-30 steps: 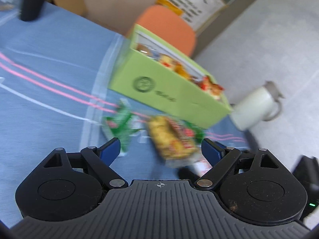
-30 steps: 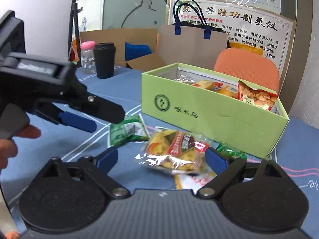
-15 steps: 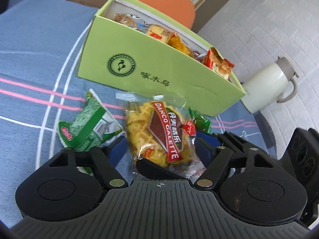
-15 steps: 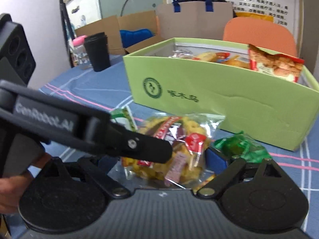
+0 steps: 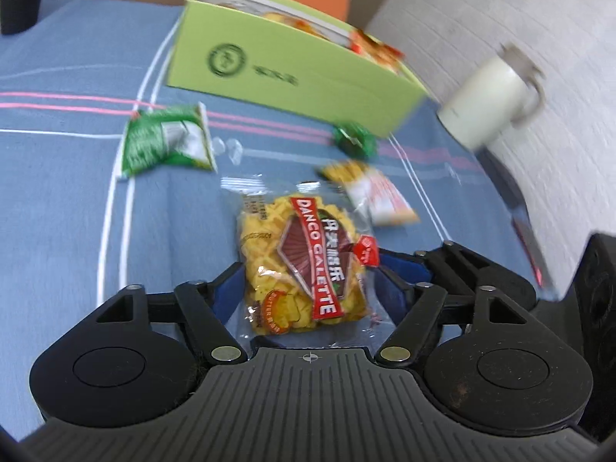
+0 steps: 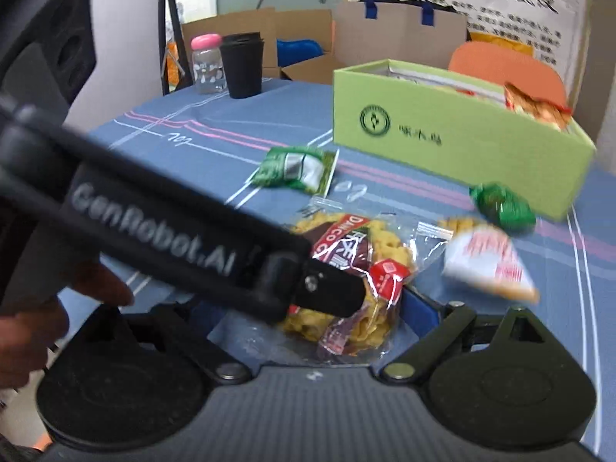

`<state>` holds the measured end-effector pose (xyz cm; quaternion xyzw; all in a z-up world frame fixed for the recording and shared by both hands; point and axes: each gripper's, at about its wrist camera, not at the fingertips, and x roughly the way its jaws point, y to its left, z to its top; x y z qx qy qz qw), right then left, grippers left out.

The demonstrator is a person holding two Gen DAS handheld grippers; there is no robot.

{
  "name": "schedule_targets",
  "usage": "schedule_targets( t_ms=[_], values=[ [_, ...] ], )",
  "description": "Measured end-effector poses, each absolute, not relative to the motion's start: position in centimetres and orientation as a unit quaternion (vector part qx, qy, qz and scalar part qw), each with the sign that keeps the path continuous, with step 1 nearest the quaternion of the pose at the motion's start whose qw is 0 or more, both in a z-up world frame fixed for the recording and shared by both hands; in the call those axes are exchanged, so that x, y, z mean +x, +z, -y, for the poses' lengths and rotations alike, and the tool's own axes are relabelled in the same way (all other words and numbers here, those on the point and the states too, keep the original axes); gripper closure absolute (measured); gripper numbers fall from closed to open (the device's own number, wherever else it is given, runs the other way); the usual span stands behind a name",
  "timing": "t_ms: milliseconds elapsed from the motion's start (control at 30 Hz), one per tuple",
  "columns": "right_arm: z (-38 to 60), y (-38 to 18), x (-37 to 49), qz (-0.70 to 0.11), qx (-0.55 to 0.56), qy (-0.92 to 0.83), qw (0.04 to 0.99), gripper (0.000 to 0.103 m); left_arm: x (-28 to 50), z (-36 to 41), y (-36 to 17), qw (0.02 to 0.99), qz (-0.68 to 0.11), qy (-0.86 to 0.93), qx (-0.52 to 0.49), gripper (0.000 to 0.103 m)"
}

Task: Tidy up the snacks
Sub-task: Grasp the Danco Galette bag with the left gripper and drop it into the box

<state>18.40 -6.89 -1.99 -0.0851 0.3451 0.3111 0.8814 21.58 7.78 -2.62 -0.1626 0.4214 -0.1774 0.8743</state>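
A yellow Danco Galette packet (image 5: 308,265) sits between the blue pads of my left gripper (image 5: 304,288), which is shut on it and holds it above the blue tablecloth. The same packet (image 6: 354,277) lies between the open fingers of my right gripper (image 6: 308,312), with the left gripper's black arm (image 6: 173,242) crossing in front. The green box (image 5: 285,65) with several snacks inside stands behind; it also shows in the right wrist view (image 6: 454,142). On the cloth lie a green sachet (image 5: 165,142), a small green wrapped candy (image 5: 352,138) and a white-orange packet (image 5: 373,192).
A white jug (image 5: 489,104) stands off the table's right edge. A black cup (image 6: 244,65) and a pink-capped bottle (image 6: 208,63) stand at the far left of the table. An orange chair (image 6: 504,65), cardboard boxes and a paper bag (image 6: 400,34) stand behind.
The left gripper has shut on the galette packet and drawn it back from the green box. The white-orange packet that lay under it now shows. Both views have pulled away from the box.
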Motion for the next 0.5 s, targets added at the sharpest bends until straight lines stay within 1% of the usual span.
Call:
schedule_targets(
  t_ms=[67,167,267,367,500],
  values=[
    [7.4,-2.1,17.5,-0.345,-0.073,0.305,0.885,0.010,20.5,-7.3,-2.4,0.878,-0.416,-0.181,-0.151,0.040],
    [8.2,-1.9,16.9,-0.342,-0.063,0.284,0.893,0.010,20.5,-8.0,-2.1,0.881,-0.409,-0.168,-0.167,0.041],
    [8.8,-2.1,16.6,-0.342,-0.050,0.275,0.897,0.010,20.4,-9.0,-2.0,0.888,-0.400,-0.147,-0.173,0.039],
    [8.7,-2.5,16.8,-0.337,-0.034,0.277,0.899,0.010,20.8,-8.8,-2.3,0.885,-0.404,-0.145,-0.183,0.038],
    [7.6,-3.0,17.2,-0.322,-0.045,0.273,0.905,0.010,21.5,-7.6,-2.9,0.881,-0.412,-0.152,-0.177,0.039]
  ],
)
